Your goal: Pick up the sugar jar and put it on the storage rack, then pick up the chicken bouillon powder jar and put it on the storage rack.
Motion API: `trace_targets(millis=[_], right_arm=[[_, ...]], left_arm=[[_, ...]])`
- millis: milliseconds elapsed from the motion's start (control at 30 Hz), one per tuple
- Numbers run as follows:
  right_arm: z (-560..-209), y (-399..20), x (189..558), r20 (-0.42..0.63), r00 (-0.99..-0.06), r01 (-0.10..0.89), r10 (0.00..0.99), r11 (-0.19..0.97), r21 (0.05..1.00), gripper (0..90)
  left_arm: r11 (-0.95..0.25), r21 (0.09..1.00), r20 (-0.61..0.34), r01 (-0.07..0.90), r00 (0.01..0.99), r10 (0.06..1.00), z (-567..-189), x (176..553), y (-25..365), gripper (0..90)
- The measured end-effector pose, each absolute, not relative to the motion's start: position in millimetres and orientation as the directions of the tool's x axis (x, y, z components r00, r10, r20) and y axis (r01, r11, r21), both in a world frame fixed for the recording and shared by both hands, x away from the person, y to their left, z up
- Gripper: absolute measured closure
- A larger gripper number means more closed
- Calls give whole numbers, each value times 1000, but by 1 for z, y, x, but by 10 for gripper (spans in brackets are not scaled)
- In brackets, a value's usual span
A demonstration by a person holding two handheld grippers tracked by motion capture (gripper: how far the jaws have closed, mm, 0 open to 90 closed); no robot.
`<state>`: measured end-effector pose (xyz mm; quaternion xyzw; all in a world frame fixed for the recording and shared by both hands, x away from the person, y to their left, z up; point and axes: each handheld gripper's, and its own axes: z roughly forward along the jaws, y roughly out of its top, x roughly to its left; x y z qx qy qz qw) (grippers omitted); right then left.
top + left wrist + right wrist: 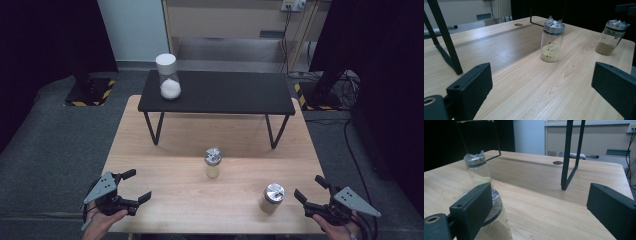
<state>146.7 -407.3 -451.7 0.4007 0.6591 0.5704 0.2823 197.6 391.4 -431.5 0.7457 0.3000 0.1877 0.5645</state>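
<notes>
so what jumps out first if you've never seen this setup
Probably the tall hourglass-like jar of white powder on the left end of the black raised shelf. Next, two foil-capped glass jars on the wooden table: one with yellowish grains mid-table, one with brown powder nearer the right hand-held gripper. Both that and the left hand-held gripper sit open and empty at the near edge.

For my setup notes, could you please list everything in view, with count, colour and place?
Wooden table: one, light wood, centre.
Low shelf: one, black, at the table's far edge.
Large jar: one, clear with white lid and white powder, on the shelf's left end.
Yellow-powder jar: one, foil-topped, table centre.
Brown-powder jar: one, foil-topped, near right.
Left gripper: black, jaws open, near left corner.
Right gripper: black, jaws open, near right corner.
</notes>
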Motion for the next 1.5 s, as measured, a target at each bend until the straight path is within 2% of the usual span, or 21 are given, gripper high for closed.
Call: trace_targets(millis=[800, 1500], right_arm=[[-445, -412, 152, 79, -549, 192, 832, 34, 981, 63], [-408, -406, 180, 56, -632, 175, 773, 73, 982, 40]], left_arm=[[-162, 961, -66, 226, 750, 658, -434, 197, 395, 23], [-156, 959, -78, 235, 750, 657, -435, 198, 397, 25]])
